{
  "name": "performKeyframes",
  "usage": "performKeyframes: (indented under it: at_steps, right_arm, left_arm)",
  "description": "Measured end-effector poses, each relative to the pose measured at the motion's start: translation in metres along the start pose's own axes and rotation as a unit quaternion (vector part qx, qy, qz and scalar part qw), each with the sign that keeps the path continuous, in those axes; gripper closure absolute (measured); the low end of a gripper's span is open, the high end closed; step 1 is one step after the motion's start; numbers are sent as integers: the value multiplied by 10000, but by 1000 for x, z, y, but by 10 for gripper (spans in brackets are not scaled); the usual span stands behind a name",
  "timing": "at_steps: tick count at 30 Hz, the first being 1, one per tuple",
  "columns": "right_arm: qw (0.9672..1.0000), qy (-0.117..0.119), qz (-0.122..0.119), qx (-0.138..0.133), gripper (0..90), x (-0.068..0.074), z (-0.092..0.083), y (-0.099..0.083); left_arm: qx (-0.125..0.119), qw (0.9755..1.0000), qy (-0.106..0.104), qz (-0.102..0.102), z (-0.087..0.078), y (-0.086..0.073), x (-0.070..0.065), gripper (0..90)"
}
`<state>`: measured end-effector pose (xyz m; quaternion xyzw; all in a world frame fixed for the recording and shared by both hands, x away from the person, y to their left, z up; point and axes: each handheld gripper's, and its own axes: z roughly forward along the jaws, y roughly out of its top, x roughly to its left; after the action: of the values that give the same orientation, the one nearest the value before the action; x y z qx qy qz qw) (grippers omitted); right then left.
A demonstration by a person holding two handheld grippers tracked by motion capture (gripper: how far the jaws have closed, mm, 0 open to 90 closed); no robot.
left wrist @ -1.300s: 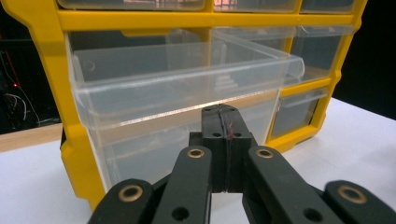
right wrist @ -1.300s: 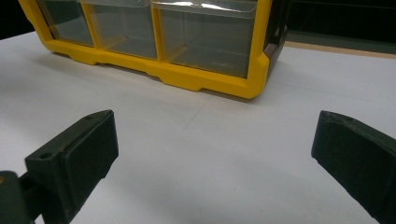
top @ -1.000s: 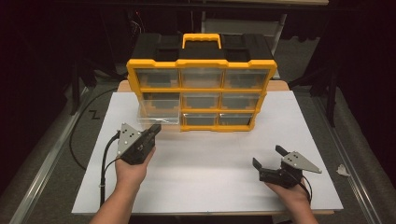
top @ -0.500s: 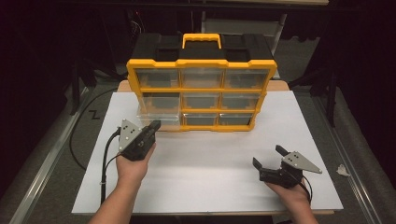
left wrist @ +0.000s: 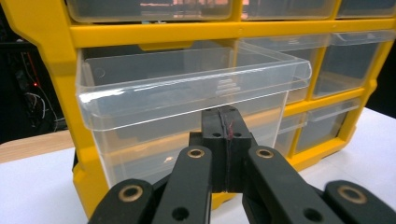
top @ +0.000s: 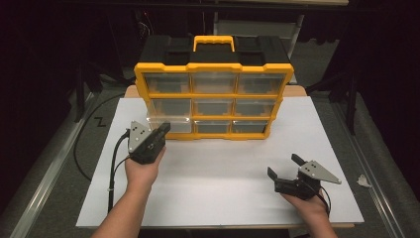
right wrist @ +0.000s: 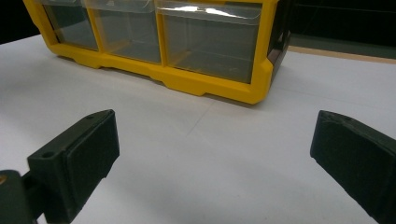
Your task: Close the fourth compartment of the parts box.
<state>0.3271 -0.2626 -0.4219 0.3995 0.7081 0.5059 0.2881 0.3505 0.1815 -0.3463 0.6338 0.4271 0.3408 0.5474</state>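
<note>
A yellow organiser (top: 214, 92) with a black top and several clear drawers stands at the back of the white board. Its bottom-left clear drawer (top: 171, 124) sticks partly out of the frame. My left gripper (top: 165, 130) is shut, with nothing between its jaws, and its tips rest against that drawer's front. In the left gripper view the closed tips (left wrist: 223, 123) sit just under the lip of the drawer (left wrist: 187, 88), which looks empty. My right gripper (top: 284, 165) stands open near the board's front right, apart from the organiser (right wrist: 210, 84), its jaws (right wrist: 215, 140) wide with bare board between.
The white board (top: 223, 168) covers the tabletop, with free room in front of the organiser. A black cable (top: 115, 163) trails from the left gripper off the board's left side. A small crumpled white scrap (top: 363, 181) lies beyond the right edge.
My left gripper has moved forward toward the organiser, and the bottom-left drawer has slid further into the frame. The right gripper has stayed where it was.
</note>
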Motion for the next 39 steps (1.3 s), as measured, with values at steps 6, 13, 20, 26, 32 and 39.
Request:
performKeyframes:
  at_steps: [6, 13, 20, 26, 32, 39]
  right_arm:
    - [10000, 7, -5, -29, 26, 0, -1, 1]
    - [10000, 26, -4, -33, 27, 1, 0, 1]
    - [10000, 21, -1, -23, 27, 1, 0, 1]
    - [10000, 27, -2, -20, 29, 0, 1, 1]
    - [10000, 24, 24, -50, 30, 1, 0, 1]
    - [10000, 33, 26, -50, 30, 0, 0, 1]
  left_arm:
    - [24, 10000, 74, 6, 4, 2, 3, 900]
    - [30, 9999, 101, -7, 14, 10, 7, 900]
    - [79, 9998, 191, -61, 23, 12, 12, 900]
    - [132, 9995, 266, -60, 32, 16, 15, 900]
    - [158, 9994, 306, -72, 41, 18, 16, 900]
    - [150, 9993, 333, -111, 47, 19, 17, 900]
